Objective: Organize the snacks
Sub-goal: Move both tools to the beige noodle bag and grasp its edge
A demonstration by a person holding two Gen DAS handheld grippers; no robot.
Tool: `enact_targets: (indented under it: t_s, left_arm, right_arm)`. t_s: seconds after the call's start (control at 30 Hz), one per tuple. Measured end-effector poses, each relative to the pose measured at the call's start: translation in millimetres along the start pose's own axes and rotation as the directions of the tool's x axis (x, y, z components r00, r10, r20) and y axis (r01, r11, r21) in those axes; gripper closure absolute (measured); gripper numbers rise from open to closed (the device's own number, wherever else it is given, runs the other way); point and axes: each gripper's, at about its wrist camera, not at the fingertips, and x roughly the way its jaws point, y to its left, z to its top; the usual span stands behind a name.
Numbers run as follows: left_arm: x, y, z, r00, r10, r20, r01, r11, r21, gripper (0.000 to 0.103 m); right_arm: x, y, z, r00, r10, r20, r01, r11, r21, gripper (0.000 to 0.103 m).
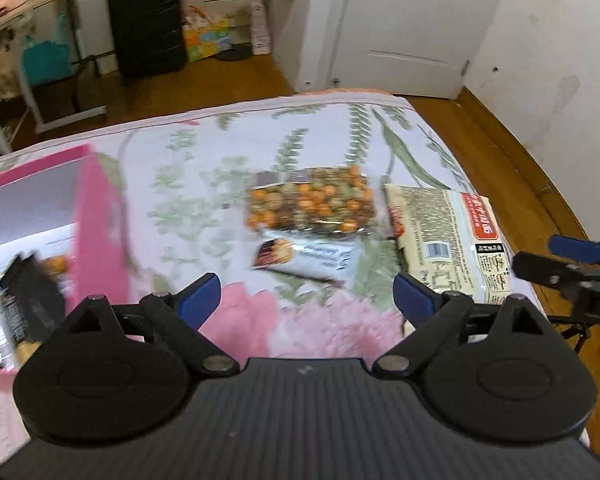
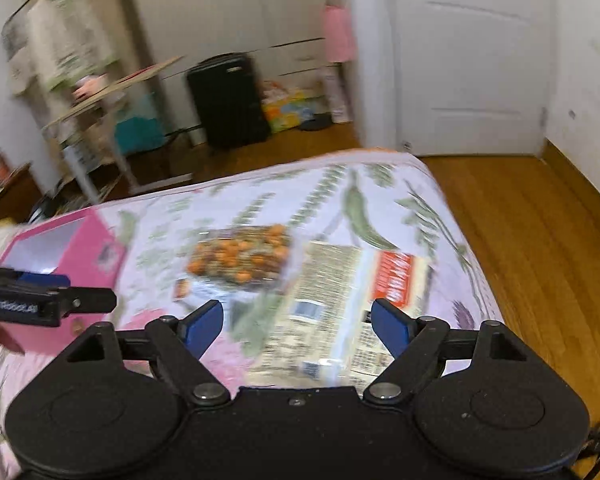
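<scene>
Your bed (image 1: 228,128) fills the middle of both views, and its flowered cover is smeared by blur, most of all in the right wrist view. The bed's near end is hidden behind your grippers at the bottom of each frame.

The pink box (image 1: 100,216) sits at the left edge of the left wrist view, and you only see part of it because the frame cuts it off. Some dark snack packs (image 1: 12,304) lie inside it, too blurry to read. In the right wrist view the same box (image 2: 96,256) is at the middle left, half hidden by your other gripper.

The big flat noodle pack (image 1: 448,232) lies at the right of the bed. Its small print cannot be read. In the right wrist view this pack (image 2: 340,304) is in the lower middle, very smeared.

The clear bag of orange and green snacks (image 1: 312,200) rests in the middle of the bed, just beside the noodle pack. The small snack bar (image 1: 304,258) lies just below the bag, touching it or nearly so.

Your left gripper (image 1: 307,300) is spread wide and holds nothing. It is above the bed, near the snack bar.

Your right gripper (image 2: 296,326) is spread wide too and holds nothing. It is above the noodle pack; you cannot tell if it touches.
</scene>
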Motion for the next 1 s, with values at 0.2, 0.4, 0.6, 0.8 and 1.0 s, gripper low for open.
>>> enact_targets:
  t_s: [0.2,0.4,0.6,0.8,1.0]
  left_arm:
    - [45,-24,11,0.995,-0.100,-0.004,0.100,0.995,-0.007,0.013]
    - [99,-44,19,0.976,-0.209,-0.064,0.207,0.977,-0.044,0.027]
    - [149,-58,15,0.951,-0.257,-0.171,0.241,0.964,-0.108,0.024]
    - [155,-60,17,0.915,-0.362,-0.178,0.336,0.928,-0.161,0.047]
    - [142,-70,7,0.892,-0.404,-0.204,0.382,0.914,-0.139,0.047]
  right_arm:
    - [40,-37,-18,0.999,-0.045,-0.023,0.046,0.999,0.027,0.018]
    - [72,-57,-26,0.994,0.023,-0.111,-0.017,0.998,0.053,0.010]
    - [87,-51,-30,0.984,0.096,-0.150,-0.095,0.995,0.014,0.000]
    - [100,-52,-29,0.981,0.126,-0.145,-0.133,0.990,-0.039,0.000]
    - [94,-35,-24,0.981,0.089,-0.172,-0.098,0.994,-0.041,0.000]
